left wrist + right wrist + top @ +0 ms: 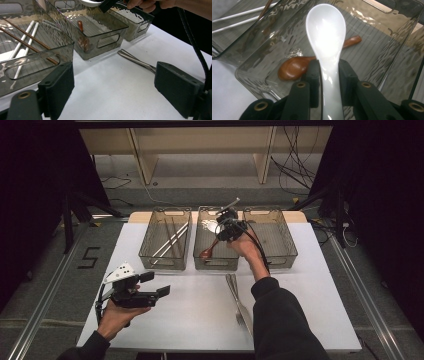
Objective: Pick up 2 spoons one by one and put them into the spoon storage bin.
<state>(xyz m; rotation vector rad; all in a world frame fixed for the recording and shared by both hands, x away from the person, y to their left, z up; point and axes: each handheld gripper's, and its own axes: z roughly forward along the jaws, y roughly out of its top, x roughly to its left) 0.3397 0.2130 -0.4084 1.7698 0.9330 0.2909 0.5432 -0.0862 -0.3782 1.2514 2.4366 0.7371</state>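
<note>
A white ceramic spoon [325,32] is clamped by its handle between the jaws of my right gripper [329,75], bowl pointing away. From the high view, that right gripper [220,226] hovers over the middle grey bin [215,266], with the white spoon [210,225] above its far end. A brown wooden spoon [294,67] lies on the floor of that bin. My left gripper [156,284] rests low over the table at the front left, jaws wide apart and nothing between them [115,87].
The left bin [165,262] holds white and brown chopsticks [25,41]. The right bin [285,255] looks bare inside. Metal utensils [239,302] lie on the white table in front of the bins, beside the right forearm.
</note>
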